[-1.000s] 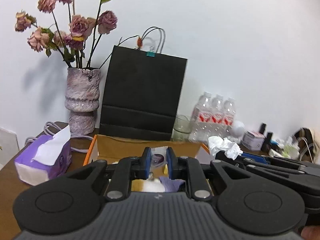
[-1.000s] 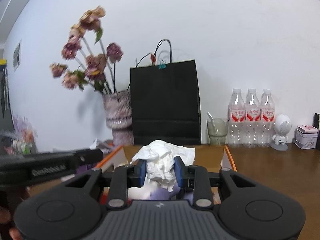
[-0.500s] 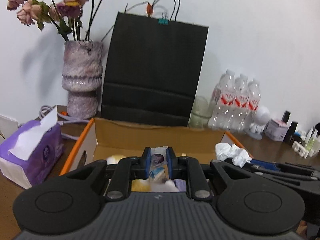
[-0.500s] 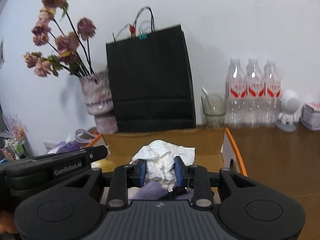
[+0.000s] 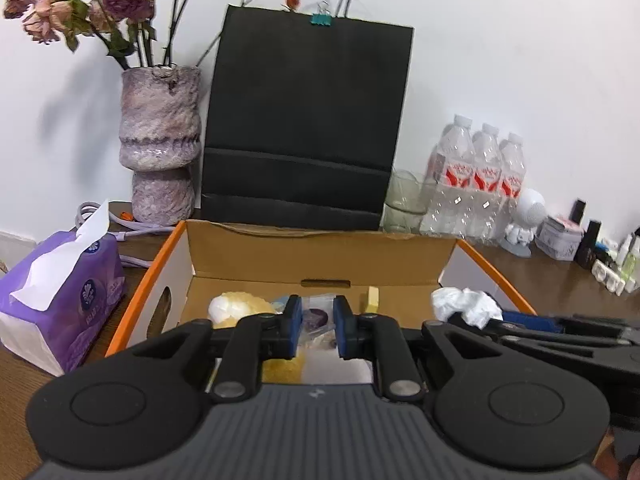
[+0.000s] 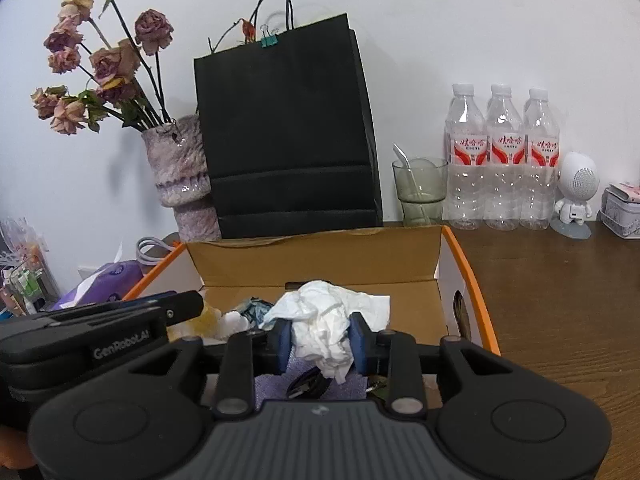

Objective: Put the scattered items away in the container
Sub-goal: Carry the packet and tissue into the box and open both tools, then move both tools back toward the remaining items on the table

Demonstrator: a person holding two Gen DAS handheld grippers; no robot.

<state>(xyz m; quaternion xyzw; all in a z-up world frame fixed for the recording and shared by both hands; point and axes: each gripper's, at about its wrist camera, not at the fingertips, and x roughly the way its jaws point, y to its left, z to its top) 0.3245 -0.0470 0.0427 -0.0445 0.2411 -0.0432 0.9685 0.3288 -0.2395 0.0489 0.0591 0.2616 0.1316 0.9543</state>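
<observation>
1. Over the cardboard box (image 5: pixel 320 248) on the counter (image 6: pixel 560 280) we hold both tongs side by side, each tilted down into the open container.
2. Our left tongs (image 5: pixel 316 326) have just been opening. The small clear packet (image 5: pixel 316 316) sits in the gap between the blue pads (image 5: pixel 294 326), which no longer seem to press on it, so we judge it is being let go above the box.
3. Our right tongs (image 6: pixel 320 340) have also just been opening, with the crumpled white tissue (image 6: pixel 326 324) between their pads. The wad fills the gap and touches both sides, so we cannot tell whether it is gripped or only resting there.
4. We judge the tissue very light, soft and springy. It may cling to the pads instead of dropping, so a wider spread or a small shake may be needed.
5. To take it up again, we would pinch the thick middle of the wad, not a loose corner, which could tear or slip out.
6. The packet looks thin, slick and light, so we would take it by a flat edge.
7. Already inside the box lie a yellow sponge-like lump (image 5: pixel 240 308), a purple cloth (image 6: pixel 276 388) and other small things.
</observation>
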